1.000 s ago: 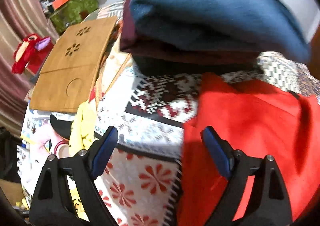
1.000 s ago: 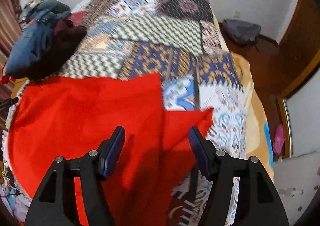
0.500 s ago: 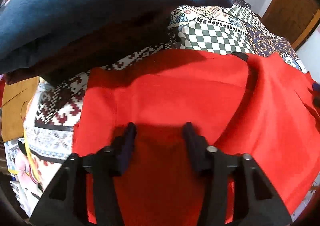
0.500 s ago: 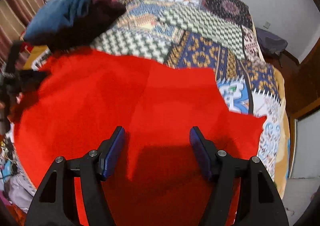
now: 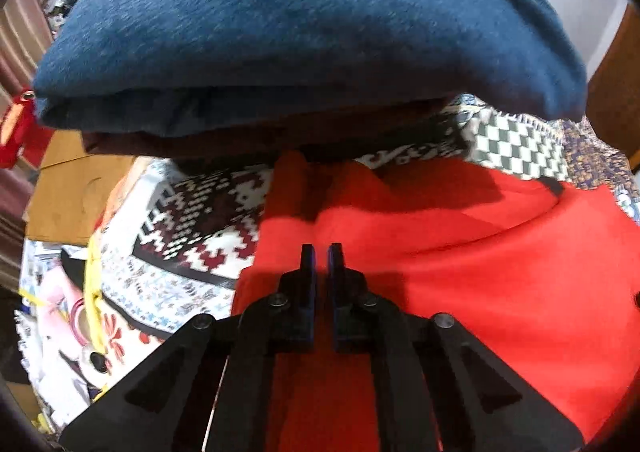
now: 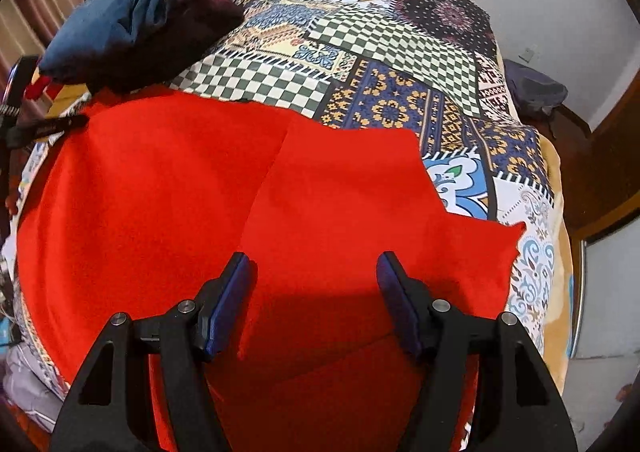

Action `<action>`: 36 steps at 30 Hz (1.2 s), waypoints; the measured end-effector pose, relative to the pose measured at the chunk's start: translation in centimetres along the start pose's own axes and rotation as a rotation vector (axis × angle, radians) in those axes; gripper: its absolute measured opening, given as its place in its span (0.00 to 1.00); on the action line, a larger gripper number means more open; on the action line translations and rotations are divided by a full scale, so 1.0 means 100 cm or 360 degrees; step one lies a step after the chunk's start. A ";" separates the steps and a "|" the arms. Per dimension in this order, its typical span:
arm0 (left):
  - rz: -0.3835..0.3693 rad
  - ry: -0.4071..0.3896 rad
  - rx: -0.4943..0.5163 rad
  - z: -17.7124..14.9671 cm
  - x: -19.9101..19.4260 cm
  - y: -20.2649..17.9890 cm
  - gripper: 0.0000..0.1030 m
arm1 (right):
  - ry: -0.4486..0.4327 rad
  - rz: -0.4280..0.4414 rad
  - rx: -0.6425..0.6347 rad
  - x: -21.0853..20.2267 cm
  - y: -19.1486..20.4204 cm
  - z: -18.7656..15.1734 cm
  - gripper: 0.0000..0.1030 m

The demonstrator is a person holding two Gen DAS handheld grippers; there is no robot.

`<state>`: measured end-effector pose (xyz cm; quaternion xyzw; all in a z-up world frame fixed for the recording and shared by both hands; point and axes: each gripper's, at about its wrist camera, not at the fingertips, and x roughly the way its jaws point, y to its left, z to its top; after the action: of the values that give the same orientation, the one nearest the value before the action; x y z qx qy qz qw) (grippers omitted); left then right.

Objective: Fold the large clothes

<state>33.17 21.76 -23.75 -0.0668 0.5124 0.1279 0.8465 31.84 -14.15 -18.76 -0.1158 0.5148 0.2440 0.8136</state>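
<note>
A large red garment [image 6: 168, 212] lies spread on a patchwork bedspread [image 6: 384, 64]. In the left wrist view the red garment [image 5: 460, 260] fills the lower right. My left gripper [image 5: 321, 252] is shut on a raised fold of the red cloth near its left edge. In the right wrist view my right gripper [image 6: 314, 272] is open and empty, low over the middle of the garment, where one red layer overlaps another. The left gripper also shows in the right wrist view [image 6: 52, 126] at the garment's far left corner.
A stack of folded clothes, blue on top [image 5: 304, 24] over maroon, sits just beyond the left gripper; it shows at the back left in the right wrist view [image 6: 120, 28]. A wooden board [image 5: 68, 196] lies off the bed's left. A dark bag [image 6: 536, 92] lies on the floor right.
The left gripper has closed from wide open onto a fold at the garment's left edge. The right gripper stays open and has moved over the middle of the garment.
</note>
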 end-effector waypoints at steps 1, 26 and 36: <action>-0.0022 -0.0005 0.0000 -0.002 -0.005 0.000 0.08 | -0.0008 0.0003 0.0022 -0.004 -0.001 0.000 0.59; -0.0261 0.0038 -0.0154 -0.124 -0.075 0.027 0.77 | -0.0274 -0.0058 0.0053 -0.073 0.027 -0.032 0.61; -0.0518 0.0032 -0.0617 -0.155 -0.096 0.070 0.84 | -0.0330 0.0123 -0.0077 -0.070 0.090 -0.022 0.66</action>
<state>13.76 23.23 -22.38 -0.3108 0.4693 0.0853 0.8221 23.02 -9.43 -12.93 -0.0896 0.4261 0.2981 0.8494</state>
